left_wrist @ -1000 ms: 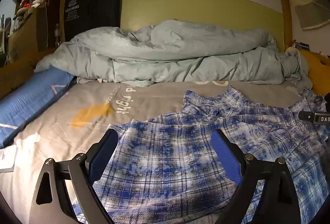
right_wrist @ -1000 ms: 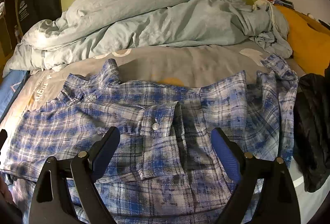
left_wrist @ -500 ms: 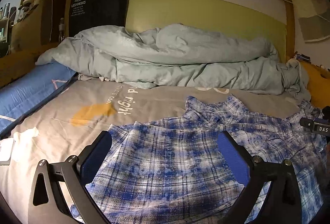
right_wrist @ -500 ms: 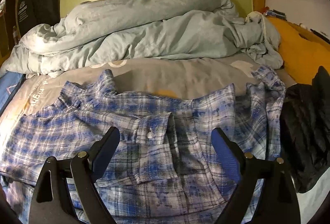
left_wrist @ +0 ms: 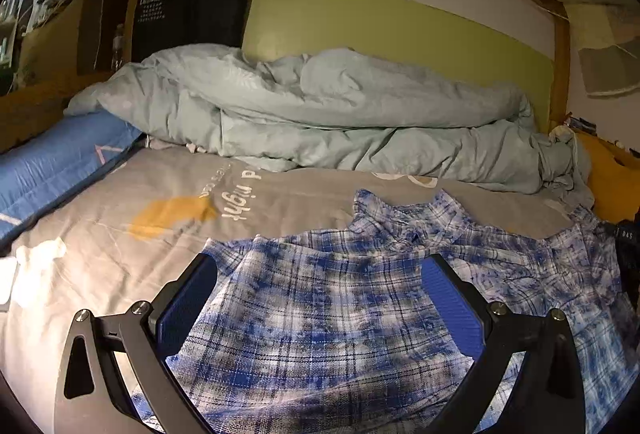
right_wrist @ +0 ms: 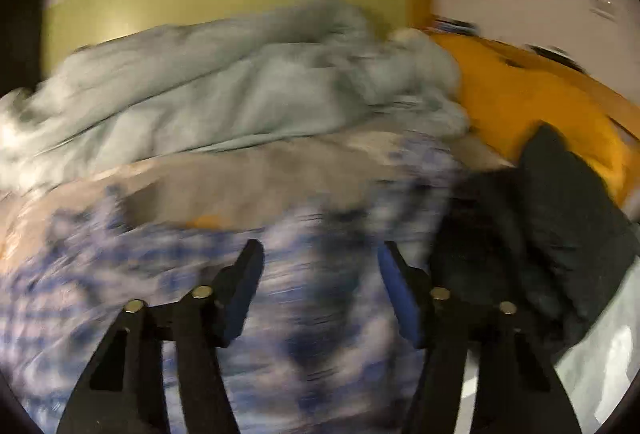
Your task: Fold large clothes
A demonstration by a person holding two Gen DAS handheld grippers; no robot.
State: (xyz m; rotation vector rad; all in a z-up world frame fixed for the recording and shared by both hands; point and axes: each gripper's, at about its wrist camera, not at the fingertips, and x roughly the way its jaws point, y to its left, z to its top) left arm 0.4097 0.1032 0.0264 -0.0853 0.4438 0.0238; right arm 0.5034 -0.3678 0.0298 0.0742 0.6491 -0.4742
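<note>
The left gripper (left_wrist: 320,298) hangs with fingers spread, empty, over the near part of the blue plaid shirt (left_wrist: 340,314). The right gripper (right_wrist: 320,286), also spread and empty, appears in a motion-blurred view. The shirt lies flat on the grey bedsheet (left_wrist: 120,242); it is probably light, limp and non-slippery, best pinched at a hem or sleeve edge. Farther back lies a crumpled duvet (left_wrist: 320,114).

Shirt (left_wrist: 340,314) on bed (left_wrist: 100,266) — duvet (left_wrist: 320,114) behind it.
</note>
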